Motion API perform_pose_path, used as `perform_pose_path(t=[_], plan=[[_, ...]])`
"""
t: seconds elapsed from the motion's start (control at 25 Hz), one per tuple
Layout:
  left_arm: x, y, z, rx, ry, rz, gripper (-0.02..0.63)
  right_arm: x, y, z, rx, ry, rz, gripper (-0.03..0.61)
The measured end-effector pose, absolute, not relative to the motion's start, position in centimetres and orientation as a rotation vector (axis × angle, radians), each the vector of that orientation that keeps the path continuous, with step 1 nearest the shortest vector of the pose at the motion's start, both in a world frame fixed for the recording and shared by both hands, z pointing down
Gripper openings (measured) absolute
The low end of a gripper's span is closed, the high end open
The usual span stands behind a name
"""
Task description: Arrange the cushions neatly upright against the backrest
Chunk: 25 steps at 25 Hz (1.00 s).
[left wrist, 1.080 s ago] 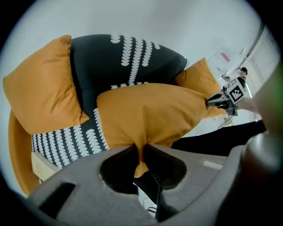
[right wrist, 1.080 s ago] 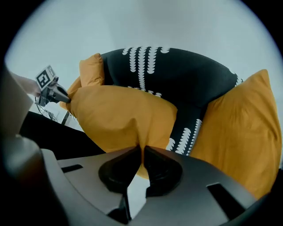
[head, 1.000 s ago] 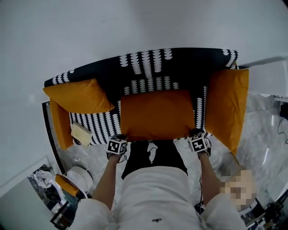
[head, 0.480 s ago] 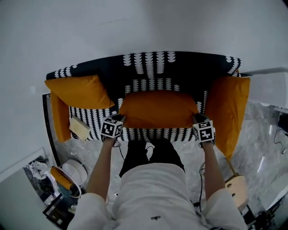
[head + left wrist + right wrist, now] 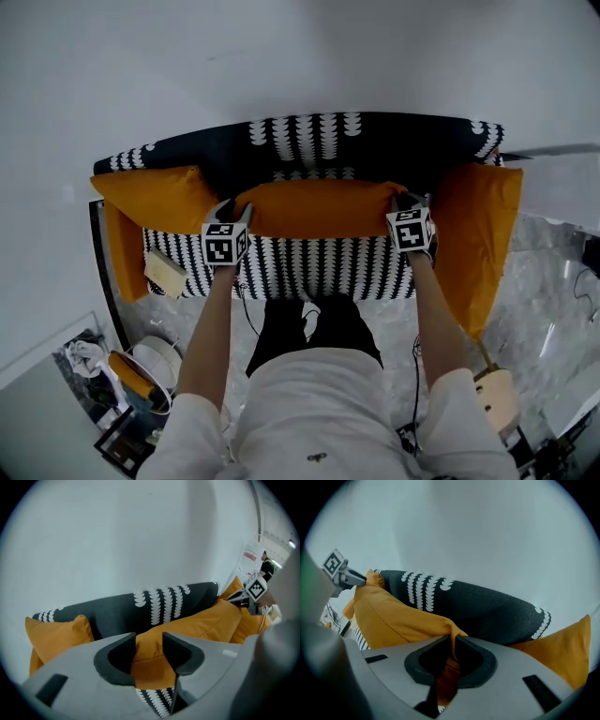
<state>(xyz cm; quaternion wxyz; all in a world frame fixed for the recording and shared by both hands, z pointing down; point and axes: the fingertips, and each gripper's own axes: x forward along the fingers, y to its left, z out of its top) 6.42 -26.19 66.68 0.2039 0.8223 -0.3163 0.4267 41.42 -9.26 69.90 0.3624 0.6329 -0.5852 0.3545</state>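
Left tongs [image 5: 236, 211] just opening round middle cushion [image 5: 319, 208], right tongs [image 5: 405, 202] pinching it

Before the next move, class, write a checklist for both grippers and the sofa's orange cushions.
1. Middle orange fabric cushion at the black-and-white patterned sofa backrest: ok.
2. Right gripper clamped on its corner: ok.
3. Left gripper clamped: not ok; jaws have just been opening, corner loose between them.
4. Right-hand orange cushion at backrest: not ok, along the sofa's side.
5. Left-hand orange cushion upright: cannot tell.

Cream box [image 5: 166, 273], marble floor [image 5: 553, 281], white wall [image 5: 281, 56]
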Motion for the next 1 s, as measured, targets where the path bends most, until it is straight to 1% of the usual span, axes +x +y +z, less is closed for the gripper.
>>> perform_pose_path(t=[0.12, 0.28, 0.44, 0.6, 0.72, 0.8, 0.92, 1.0], plan=[[7.3, -26.9, 64.7, 2.342, -0.894, 1.180, 0.186, 42.9, -11.3, 70.2, 1.674, -1.510, 0.916, 0.032], [8.3, -24.1, 62.7, 2.368, -0.843, 1.080, 0.186, 44.5, -13.1, 70.4, 1.755, -1.489, 0.939, 0.032], [8.9, -17.3, 62.1, 2.337, -0.687, 0.988, 0.186, 45.7, -15.3, 69.9, 1.843, -1.474, 0.954, 0.032], [8.8, -9.8, 61.4, 2.340, -0.544, 1.012, 0.186, 46.8, -16.8, 69.0, 1.899, -1.450, 0.901, 0.036], [7.7, -6.3, 60.7, 2.310, -0.522, 0.991, 0.186, 47.1, -17.4, 67.9, 1.916, -1.462, 0.884, 0.052], [7.1, -5.3, 60.1, 2.290, -0.526, 0.950, 0.184, 48.0, -17.6, 67.2, 1.979, -1.473, 0.924, 0.071], [6.6, -5.0, 58.8, 2.302, -0.528, 0.912, 0.184, 49.9, -17.6, 65.3, 2.122, -1.468, 1.009, 0.072], [6.6, -5.3, 58.0, 2.325, -0.520, 0.877, 0.184, 49.8, -17.6, 63.5, 2.161, -1.500, 1.008, 0.071]])
